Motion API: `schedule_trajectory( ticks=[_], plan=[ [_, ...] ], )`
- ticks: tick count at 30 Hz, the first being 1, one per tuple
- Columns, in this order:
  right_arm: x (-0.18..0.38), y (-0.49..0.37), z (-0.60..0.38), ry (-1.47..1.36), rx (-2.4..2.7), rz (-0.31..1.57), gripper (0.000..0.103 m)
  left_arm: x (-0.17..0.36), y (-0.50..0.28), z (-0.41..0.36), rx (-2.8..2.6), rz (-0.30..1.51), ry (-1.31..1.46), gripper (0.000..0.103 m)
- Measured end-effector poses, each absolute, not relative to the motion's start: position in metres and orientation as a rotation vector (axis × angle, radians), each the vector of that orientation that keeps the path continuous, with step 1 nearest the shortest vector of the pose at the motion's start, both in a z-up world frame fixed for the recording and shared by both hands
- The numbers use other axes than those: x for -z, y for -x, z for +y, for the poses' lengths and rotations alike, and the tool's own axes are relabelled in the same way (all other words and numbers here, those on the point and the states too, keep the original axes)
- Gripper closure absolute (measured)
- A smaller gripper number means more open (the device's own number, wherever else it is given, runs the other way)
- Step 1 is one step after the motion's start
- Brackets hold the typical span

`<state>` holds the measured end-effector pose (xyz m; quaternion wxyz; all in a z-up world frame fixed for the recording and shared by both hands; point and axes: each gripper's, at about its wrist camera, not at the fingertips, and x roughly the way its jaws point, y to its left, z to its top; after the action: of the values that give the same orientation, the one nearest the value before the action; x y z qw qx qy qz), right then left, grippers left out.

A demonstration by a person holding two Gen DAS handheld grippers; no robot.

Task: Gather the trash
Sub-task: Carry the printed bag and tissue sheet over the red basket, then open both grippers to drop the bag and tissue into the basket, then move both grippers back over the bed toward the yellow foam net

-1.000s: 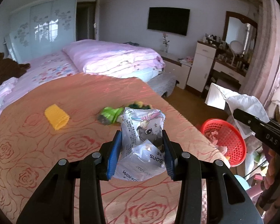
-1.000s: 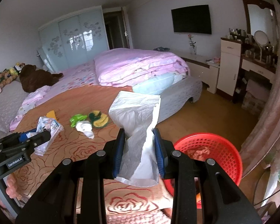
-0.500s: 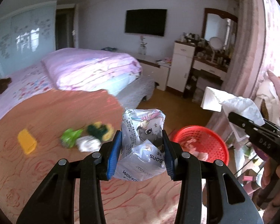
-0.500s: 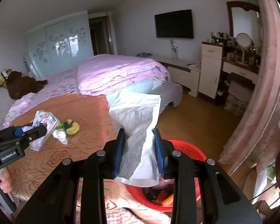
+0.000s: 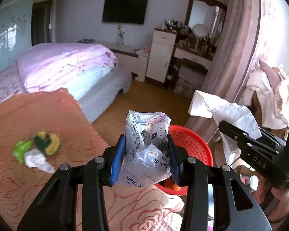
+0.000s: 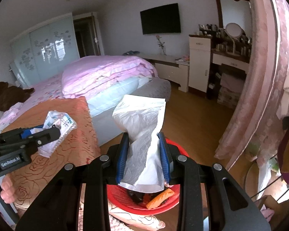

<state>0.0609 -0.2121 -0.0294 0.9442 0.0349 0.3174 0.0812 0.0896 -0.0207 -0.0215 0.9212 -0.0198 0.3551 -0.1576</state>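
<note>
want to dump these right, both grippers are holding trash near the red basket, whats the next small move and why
Probably open the right gripper: its white plastic bag already hangs over the red basket, so it should drop in. The left gripper, with its printed wrapper, looks only at the basket's near rim.

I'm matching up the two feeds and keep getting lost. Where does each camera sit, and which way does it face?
Left wrist: on the left gripper, facing the red basket and dresser; its fingers clamp a printed wrapper.
Right wrist: on the right gripper, over the basket, facing the bed; its fingers clamp a white bag.
Shared: basket, TV, each other's gripper.
</note>
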Motion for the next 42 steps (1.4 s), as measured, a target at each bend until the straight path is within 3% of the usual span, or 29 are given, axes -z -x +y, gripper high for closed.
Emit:
schedule_trajectory(
  ticks=[16,21,24,26,28,42],
  plan=[
    [0.076,-0.084,-0.240,-0.131,-0.078,0.813,0.073,0.068,-0.116,-0.075,0.435,0.891,-0.034,0.062],
    [0.086,-0.089,-0.238,-0.131,-0.081,0.851,0.072,0.077,-0.120,-0.076,0.447,0.924,-0.031,0.052],
    [0.090,-0.090,-0.237,-0.138,-0.091,0.863,0.066,0.078,-0.119,-0.074,0.444,0.927,-0.027,0.047],
    [0.090,-0.090,-0.236,-0.148,-0.088,0.858,0.054,0.077,-0.119,-0.071,0.440,0.929,-0.019,0.039],
    [0.088,-0.090,-0.237,-0.151,-0.085,0.853,0.049,0.074,-0.118,-0.068,0.431,0.918,-0.006,0.036],
    [0.077,-0.083,-0.229,-0.141,-0.109,0.809,0.044,0.052,-0.107,-0.035,0.361,0.854,0.056,0.032]
  ],
)
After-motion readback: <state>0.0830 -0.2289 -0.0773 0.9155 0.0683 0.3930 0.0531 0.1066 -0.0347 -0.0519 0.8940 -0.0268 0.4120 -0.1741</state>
